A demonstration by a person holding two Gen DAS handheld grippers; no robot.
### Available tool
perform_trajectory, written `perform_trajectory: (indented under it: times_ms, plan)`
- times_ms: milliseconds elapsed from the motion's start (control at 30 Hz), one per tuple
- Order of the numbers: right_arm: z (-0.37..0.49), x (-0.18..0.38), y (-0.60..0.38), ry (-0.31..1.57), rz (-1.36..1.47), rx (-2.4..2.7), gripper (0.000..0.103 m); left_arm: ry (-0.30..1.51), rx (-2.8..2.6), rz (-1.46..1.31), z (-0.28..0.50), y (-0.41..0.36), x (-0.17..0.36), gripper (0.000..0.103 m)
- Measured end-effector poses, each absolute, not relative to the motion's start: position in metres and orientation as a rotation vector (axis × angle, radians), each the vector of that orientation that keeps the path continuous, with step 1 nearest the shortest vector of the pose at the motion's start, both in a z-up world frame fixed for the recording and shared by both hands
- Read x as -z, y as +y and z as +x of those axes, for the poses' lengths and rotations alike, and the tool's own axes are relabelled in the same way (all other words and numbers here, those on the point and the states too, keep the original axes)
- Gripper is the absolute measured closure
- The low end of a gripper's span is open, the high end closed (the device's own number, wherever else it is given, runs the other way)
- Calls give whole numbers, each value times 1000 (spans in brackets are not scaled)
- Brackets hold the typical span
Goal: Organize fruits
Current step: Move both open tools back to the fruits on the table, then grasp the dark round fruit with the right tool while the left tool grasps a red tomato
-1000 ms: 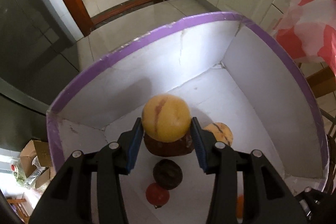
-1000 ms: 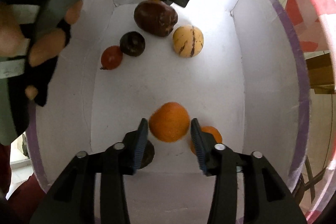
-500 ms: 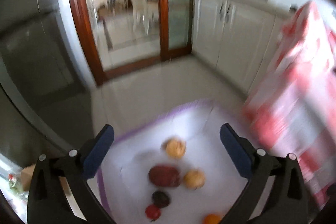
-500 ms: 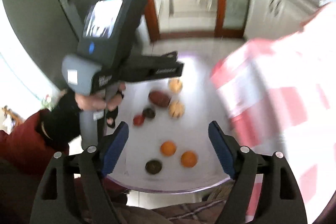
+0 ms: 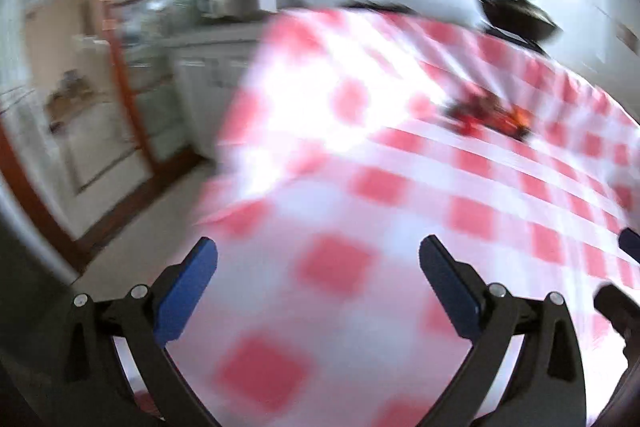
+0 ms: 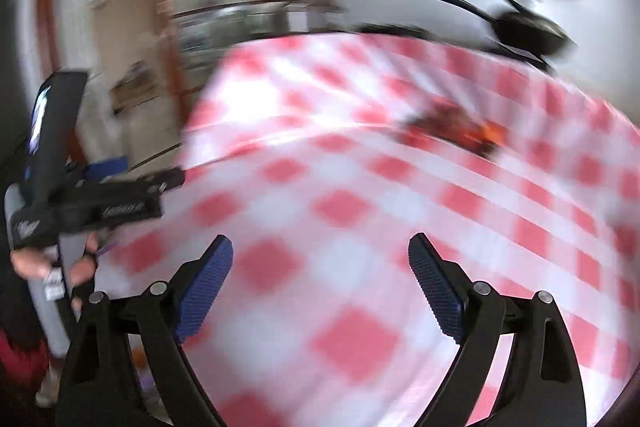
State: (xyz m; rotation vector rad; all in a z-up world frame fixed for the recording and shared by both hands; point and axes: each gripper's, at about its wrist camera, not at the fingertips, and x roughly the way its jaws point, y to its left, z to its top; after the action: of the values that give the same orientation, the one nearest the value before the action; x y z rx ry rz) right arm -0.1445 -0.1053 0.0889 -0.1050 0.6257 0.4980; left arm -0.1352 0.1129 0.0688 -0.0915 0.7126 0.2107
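Room: kitchen behind the checked tablecloth (image 5: 400, 187), with pale cabinets and a wood-framed glass door (image 5: 132, 99) off its left edge, all smeared by motion blur
Surface: red-and-white tablecloth filled most of both views, draped over a table and hanging down at its near-left corner
Fruits: a small dark red and orange cluster of fruit (image 5: 488, 117) lay on the tablecloth toward its far right; too blurred to count or name the pieces
Pan: a dark pan (image 5: 516, 15) sat past the far edge of the tablecloth, beyond the fruit
Left gripper: left gripper (image 5: 318, 281) hung over the near part of the tablecloth, well short of the fruit, jaws spread wide with only cloth showing between the blue pads; its jaws had just been opening
Right gripper: right gripper (image 6: 320, 277) likewise over the near tablecloth, jaws wide apart and empty, having just been opening further
Hand: in the right wrist view a person's hand (image 6: 48, 263) gripped the left tool's handle off the left edge of the tablecloth
Why so held: both tools, empty and aimed across the tablecloth at the cluster, looked set to fetch the next pieces; wide jaws suit round fruit
Risk: blur made the fruit's exact place uncertain
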Motion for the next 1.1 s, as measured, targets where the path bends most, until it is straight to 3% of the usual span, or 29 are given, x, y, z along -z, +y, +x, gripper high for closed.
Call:
perform_trajectory:
  times_ms: [367, 800, 1100]
  plan:
    - [6, -39, -212, 759, 157, -201, 16, 716, -83, -228, 40, 38, -29, 2]
    - [153, -19, -204, 848, 138, -195, 16, 708, -18, -402, 53, 59, -21, 2]
    - [214, -10, -172, 909, -5, -169, 40, 708, -14, -413, 54, 60, -22, 2]
